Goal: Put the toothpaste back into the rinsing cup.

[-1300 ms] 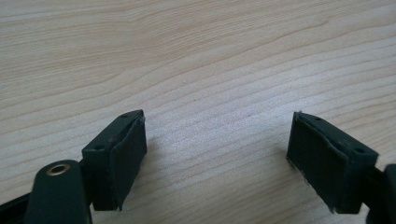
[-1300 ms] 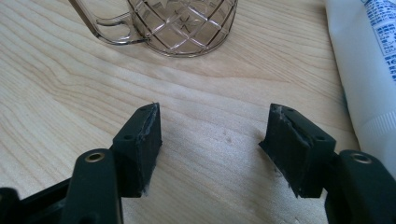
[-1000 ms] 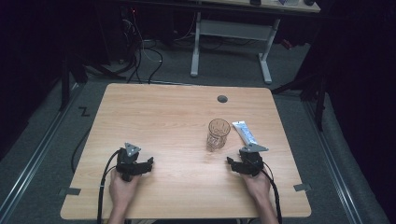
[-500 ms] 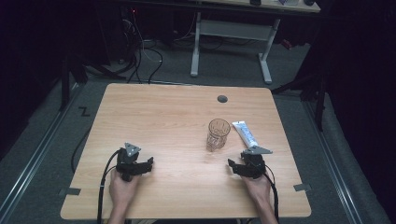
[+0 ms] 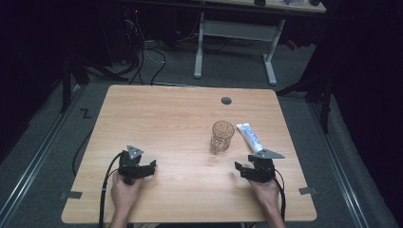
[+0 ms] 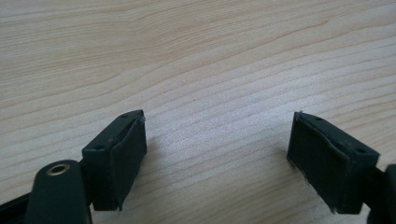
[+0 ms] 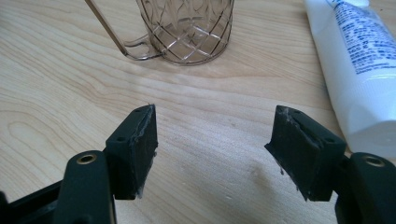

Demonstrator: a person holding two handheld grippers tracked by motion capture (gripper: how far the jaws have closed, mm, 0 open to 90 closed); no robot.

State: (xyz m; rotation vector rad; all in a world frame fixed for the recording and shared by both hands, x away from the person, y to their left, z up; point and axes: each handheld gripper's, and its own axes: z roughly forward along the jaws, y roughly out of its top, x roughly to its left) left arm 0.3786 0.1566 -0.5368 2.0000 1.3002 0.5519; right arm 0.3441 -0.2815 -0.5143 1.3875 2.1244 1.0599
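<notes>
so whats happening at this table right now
A person sits at a wooden table with a gripper in each hand. The left gripper and the right gripper both rest low over the wood, jaws open and holding nothing. Just ahead of the right one stand a patterned glass cup and, beside it, a white tube lying flat.
</notes>
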